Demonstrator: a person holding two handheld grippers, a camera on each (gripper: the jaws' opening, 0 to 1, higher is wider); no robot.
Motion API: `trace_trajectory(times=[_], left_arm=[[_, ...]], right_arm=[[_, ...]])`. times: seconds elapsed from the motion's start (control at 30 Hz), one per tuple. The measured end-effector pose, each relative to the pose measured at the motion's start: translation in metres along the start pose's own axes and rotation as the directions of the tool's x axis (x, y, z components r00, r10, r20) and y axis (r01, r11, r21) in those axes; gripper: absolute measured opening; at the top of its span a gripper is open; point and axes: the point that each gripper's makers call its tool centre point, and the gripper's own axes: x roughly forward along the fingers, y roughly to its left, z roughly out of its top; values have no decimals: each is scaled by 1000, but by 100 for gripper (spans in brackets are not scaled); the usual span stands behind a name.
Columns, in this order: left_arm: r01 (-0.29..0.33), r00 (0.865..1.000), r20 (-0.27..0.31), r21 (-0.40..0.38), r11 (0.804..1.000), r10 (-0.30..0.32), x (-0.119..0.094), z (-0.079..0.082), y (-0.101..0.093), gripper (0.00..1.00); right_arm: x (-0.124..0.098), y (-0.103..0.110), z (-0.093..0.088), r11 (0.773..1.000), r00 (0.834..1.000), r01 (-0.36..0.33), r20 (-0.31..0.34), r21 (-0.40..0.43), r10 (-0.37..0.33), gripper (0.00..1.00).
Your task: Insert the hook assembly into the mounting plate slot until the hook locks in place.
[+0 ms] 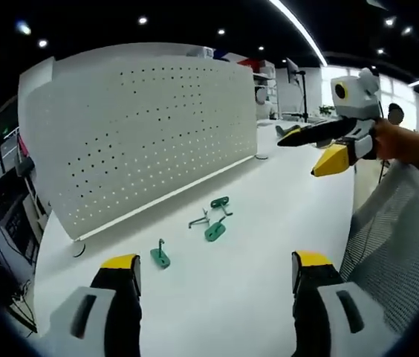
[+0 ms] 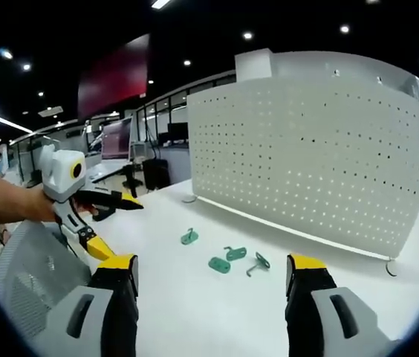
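A white perforated mounting plate (image 1: 143, 134) (image 2: 306, 149) stands upright on the white table (image 1: 269, 223) (image 2: 195, 312). In front of it lie several green hook pieces: one apart (image 1: 160, 256) (image 2: 189, 237), and a cluster (image 1: 215, 230) (image 2: 220, 265) with another green piece (image 1: 221, 202) (image 2: 235, 253) and a bent metal hook (image 1: 198, 221) (image 2: 259, 262). My left gripper (image 1: 217, 271) (image 2: 113, 223) is open and empty, well short of the hooks. My right gripper (image 2: 213, 271) (image 1: 317, 149), held by a hand, hovers open above the table, also empty.
A grey mesh chair back (image 1: 395, 245) (image 2: 31, 275) stands close at the table's edge. Round feet (image 1: 79, 249) (image 2: 391, 268) sit at the plate's ends. Desks and monitors (image 2: 150, 163) fill the office behind.
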Motion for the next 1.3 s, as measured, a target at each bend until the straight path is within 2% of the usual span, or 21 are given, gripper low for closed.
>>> trace_trajectory(times=[0.23,0.4,0.7,0.93,1.07,1.3], left_arm=[[33,999,-10,-10,999,-33,4,0,-5,83],[55,998,-5,5,998,-55,8,8,-6,79],[122,992,-42,69,990,-119,35,17,-10,73],[152,987,-55,74,986,-149,53,19,-9,70],[173,984,-56,51,984,-170,63,21,-10,63],[202,977,-87,69,977,-196,77,18,-14,61]], right_arm=[[-2,-2,-2,1000,1000,7,2,17,-7,83],[-2,-1,-2,1000,1000,5,0,19,-5,82],[-2,-1,-2,1000,1000,2,-3,20,-2,81],[-4,-3,-4,1000,1000,8,-8,24,-8,81],[-3,-5,-3,999,1000,10,-5,32,-10,81],[-3,-7,-3,999,1000,18,-10,35,-18,80]])
